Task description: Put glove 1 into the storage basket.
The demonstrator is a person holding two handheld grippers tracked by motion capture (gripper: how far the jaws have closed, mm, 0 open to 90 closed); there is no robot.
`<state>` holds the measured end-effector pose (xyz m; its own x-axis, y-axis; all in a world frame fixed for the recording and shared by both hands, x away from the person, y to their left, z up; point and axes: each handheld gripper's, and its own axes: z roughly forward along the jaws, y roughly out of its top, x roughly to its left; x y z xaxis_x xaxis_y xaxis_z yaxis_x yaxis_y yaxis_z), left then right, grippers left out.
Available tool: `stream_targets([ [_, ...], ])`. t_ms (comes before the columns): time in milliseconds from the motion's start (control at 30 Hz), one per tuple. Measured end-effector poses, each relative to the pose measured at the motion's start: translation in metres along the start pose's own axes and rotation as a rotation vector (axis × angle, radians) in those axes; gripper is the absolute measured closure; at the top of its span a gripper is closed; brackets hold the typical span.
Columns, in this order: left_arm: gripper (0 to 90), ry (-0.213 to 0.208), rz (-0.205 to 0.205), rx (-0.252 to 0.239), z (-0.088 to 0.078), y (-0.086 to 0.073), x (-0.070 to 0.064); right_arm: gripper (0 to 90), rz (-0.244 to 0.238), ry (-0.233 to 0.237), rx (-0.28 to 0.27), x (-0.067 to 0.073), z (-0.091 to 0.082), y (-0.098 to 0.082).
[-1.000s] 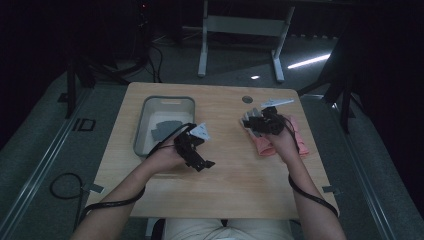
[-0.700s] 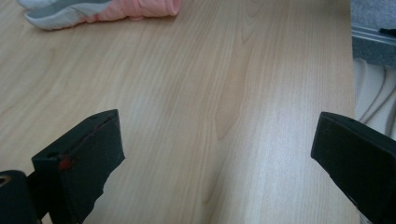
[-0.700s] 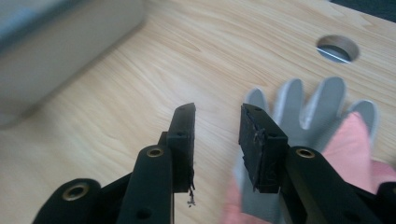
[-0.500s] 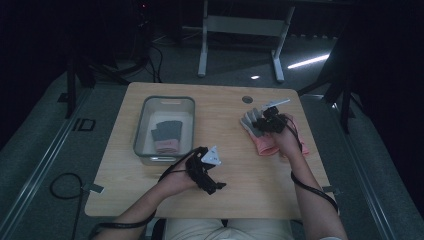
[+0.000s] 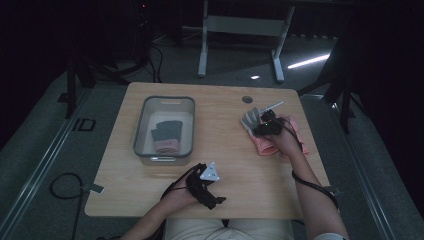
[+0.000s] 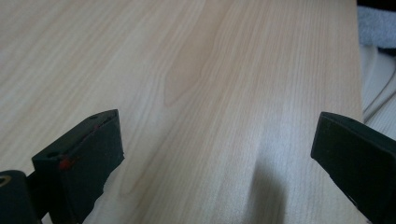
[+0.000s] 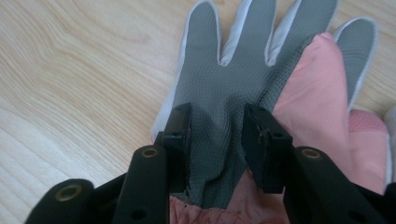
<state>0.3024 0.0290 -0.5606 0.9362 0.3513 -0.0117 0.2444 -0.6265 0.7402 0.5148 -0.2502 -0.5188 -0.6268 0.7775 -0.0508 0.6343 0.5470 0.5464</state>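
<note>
A glove with a grey textured palm (image 5: pixel 249 120) (image 7: pixel 243 70) lies fingers spread on a pile of pink gloves (image 5: pixel 265 146) (image 7: pixel 317 98) at the table's right side. My right gripper (image 5: pixel 261 128) (image 7: pixel 219 140) presses down on it and is shut on a raised fold of the grey palm; its jaws have just been opening a little, with the fabric still between them. My left gripper (image 5: pixel 216 201) (image 6: pixel 215 154) sits low over bare wood near the table's front edge, open, with nothing between its jaws.
A clear grey-rimmed bin (image 5: pixel 142 125) stands on the left half of the wooden table (image 5: pixel 240 170); a grey and pink glove (image 5: pixel 167 137) lies in it. A round cable hole (image 5: pixel 247 99) is near the far edge. Dark floor surrounds the table.
My left gripper has moved from beside the bin toward the front edge and sunk lower. My right gripper has come down with the grey glove onto the pink pile.
</note>
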Motion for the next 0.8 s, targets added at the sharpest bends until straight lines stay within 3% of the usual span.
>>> stream_targets([
  [33,2.0,0.009,0.014,0.008,0.001,-0.001,-0.001,68.5,-0.010,-0.001,0.020,0.002,0.003,0.001],
  [167,2.0,-0.007,0.016,-0.030,0.001,-0.004,-0.006,73.9,-0.007,0.010,0.050,0.002,0.007,0.001],
  [233,2.0,-0.014,0.020,-0.023,0.002,-0.005,-0.007,77.9,0.012,0.017,0.055,0.000,0.008,0.002],
  [467,2.0,-0.002,0.019,-0.018,0.002,-0.008,-0.008,86.1,0.092,0.031,-0.003,-0.003,0.006,-0.004],
  [533,2.0,-0.001,-0.005,-0.034,0.001,-0.007,-0.007,87.3,0.111,-0.013,-0.060,0.007,-0.008,-0.005],
  [633,2.0,0.012,-0.009,-0.052,0.000,-0.008,-0.007,87.6,0.161,0.011,-0.132,0.015,-0.027,-0.005],
  [700,2.0,0.014,-0.006,-0.052,-0.001,-0.008,-0.008,87.6,0.171,0.016,-0.158,0.018,-0.035,-0.005],
  [800,2.0,0.019,0.007,-0.046,0.000,-0.008,-0.009,87.7,0.160,0.025,-0.249,0.039,-0.064,-0.006],
])
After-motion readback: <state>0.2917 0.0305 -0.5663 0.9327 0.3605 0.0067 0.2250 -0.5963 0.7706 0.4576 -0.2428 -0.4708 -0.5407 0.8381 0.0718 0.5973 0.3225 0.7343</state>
